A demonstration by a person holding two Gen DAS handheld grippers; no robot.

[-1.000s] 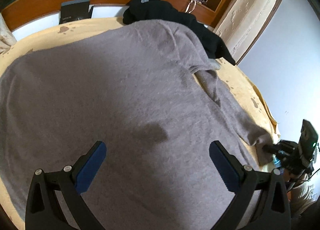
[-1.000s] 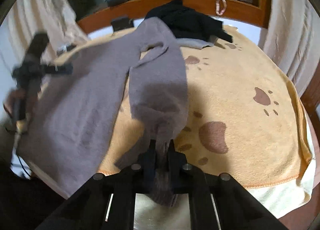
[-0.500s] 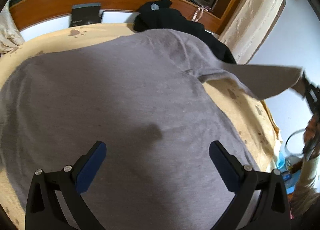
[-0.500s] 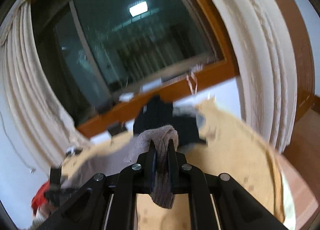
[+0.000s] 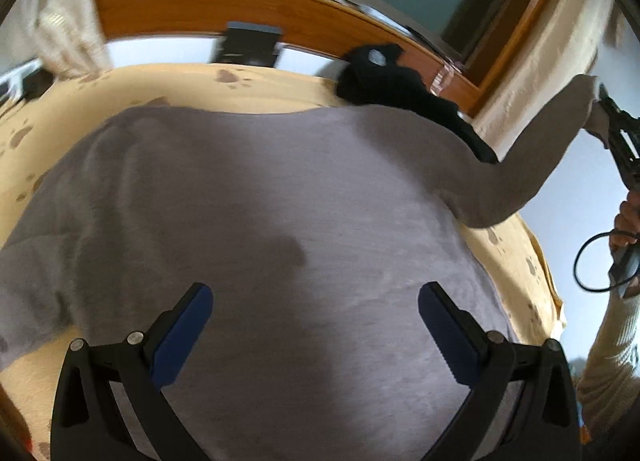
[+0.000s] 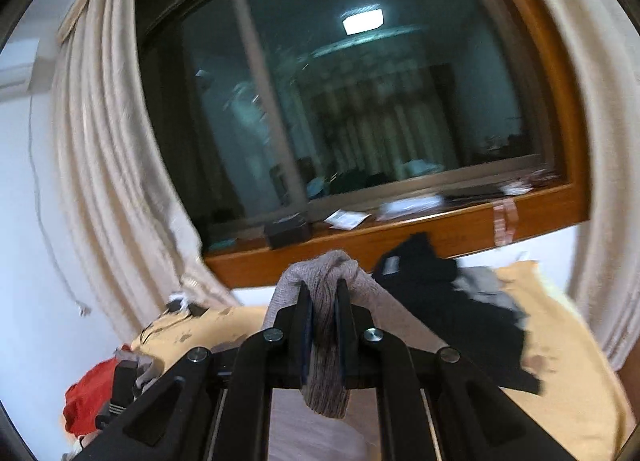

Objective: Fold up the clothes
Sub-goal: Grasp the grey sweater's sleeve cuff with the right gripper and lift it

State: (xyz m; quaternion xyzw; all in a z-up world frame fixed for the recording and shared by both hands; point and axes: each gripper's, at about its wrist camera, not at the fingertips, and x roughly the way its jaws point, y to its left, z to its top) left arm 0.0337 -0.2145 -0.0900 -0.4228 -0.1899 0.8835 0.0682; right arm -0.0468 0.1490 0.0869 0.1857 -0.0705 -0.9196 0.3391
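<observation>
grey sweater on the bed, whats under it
The grey sweater lies on a tan paw-print blanket, which shows around its edges. At the far side it overlaps a black garment. Anything else beneath its middle is covered.

The right gripper (image 6: 322, 293) is clamped on a grey sleeve (image 6: 326, 361), held up in front of the window (image 6: 360, 101). Below the window's sill, a black garment (image 6: 452, 301) lies on the yellow bed cover (image 6: 568, 373).

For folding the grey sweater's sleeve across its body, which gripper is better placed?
Right. The right gripper is already shut on the sleeve and holds it in the air beside the sweater. The left gripper is open above the sweater's body, gripping nothing.
</observation>
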